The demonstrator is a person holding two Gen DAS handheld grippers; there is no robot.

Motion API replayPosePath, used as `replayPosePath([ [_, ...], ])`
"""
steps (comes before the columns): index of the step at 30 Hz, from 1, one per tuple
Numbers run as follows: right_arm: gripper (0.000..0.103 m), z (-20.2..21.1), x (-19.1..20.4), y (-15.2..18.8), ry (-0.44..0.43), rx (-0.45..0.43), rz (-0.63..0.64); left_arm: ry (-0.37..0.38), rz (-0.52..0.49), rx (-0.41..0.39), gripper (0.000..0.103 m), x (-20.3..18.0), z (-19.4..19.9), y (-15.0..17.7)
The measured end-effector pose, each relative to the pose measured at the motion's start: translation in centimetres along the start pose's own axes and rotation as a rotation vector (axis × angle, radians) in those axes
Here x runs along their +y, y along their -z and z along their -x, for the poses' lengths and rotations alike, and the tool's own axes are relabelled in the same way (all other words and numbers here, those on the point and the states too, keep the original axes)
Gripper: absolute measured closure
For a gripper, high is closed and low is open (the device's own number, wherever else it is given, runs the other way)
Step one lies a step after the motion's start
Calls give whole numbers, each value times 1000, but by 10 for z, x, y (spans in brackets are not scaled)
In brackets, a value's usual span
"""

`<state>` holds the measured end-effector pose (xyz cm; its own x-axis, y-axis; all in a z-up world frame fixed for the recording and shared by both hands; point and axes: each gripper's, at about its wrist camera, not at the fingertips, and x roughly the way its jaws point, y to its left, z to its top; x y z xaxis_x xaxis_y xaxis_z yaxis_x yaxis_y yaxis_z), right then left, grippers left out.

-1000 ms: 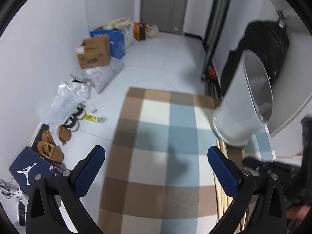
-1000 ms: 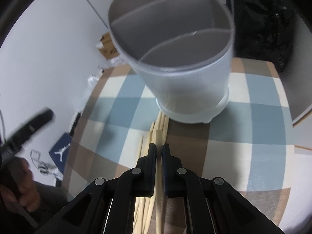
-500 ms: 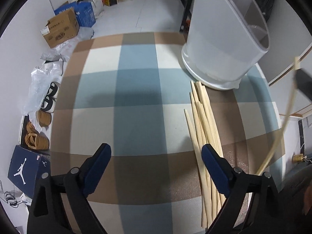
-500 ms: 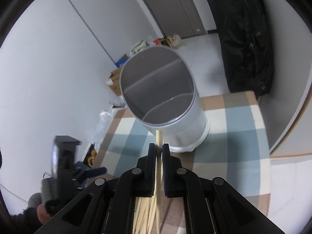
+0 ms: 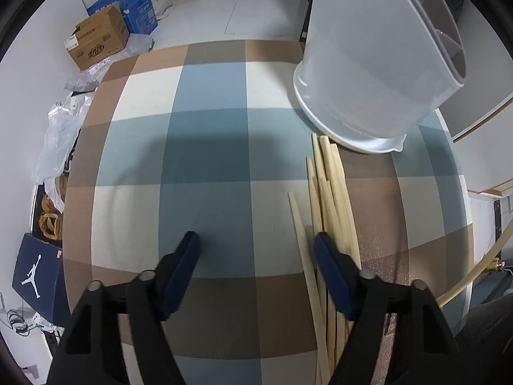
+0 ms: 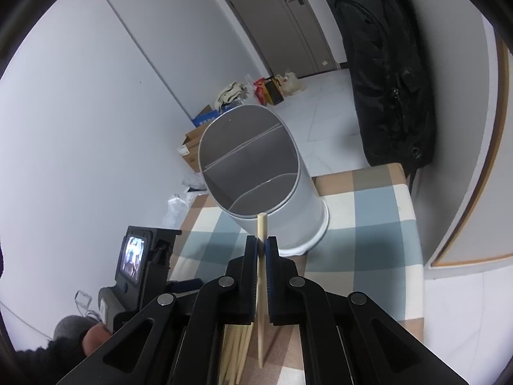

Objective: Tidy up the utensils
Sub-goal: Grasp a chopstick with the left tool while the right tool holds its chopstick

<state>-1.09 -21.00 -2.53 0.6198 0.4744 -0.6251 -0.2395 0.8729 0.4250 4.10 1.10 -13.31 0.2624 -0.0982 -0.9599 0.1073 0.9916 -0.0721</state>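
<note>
We find the right gripper (image 6: 262, 245) clenched on one chopstick (image 6: 262, 276), now lifted off the counter (image 5: 208, 160) toward the divided holder (image 6: 253, 173). The left gripper (image 5: 256, 248) has descended beside the remaining chopsticks (image 5: 333, 199), jaws closing on nothing yet.

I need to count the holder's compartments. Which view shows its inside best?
The right wrist view: it looks into the white holder and shows its dividers. The left wrist view shows mostly its outer wall, with a sliver of the inside.

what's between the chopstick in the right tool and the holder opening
Nothing visible. The pale wooden chopstick clamped in the right tool points at the open mouth of the white cylindrical divided holder, with only clear air between.
</note>
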Motion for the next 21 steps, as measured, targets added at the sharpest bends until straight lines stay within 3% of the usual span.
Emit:
replayPosePath([
  [1,99,0,-1,0,-2,0,-3,-36,-19,-6,51,-1,1,2],
  [10,99,0,-2,-1,-13,-4,-9,-48,-25,-26,52,-7,0,-1],
  [13,99,-1,-1,-1,-14,-3,-4,-40,-35,-43,74,-10,0,-6],
  [14,99,-2,-1,-1,-13,-2,-5,-34,-41,-48,94,-10,-1,-8],
  [15,99,-2,-2,-1,-11,-1,-6,-23,-42,-50,101,-9,-1,-8],
  [21,99,-2,-6,-5,-2,-14,-16,22,-23,-120,102,-3,10,-8],
])
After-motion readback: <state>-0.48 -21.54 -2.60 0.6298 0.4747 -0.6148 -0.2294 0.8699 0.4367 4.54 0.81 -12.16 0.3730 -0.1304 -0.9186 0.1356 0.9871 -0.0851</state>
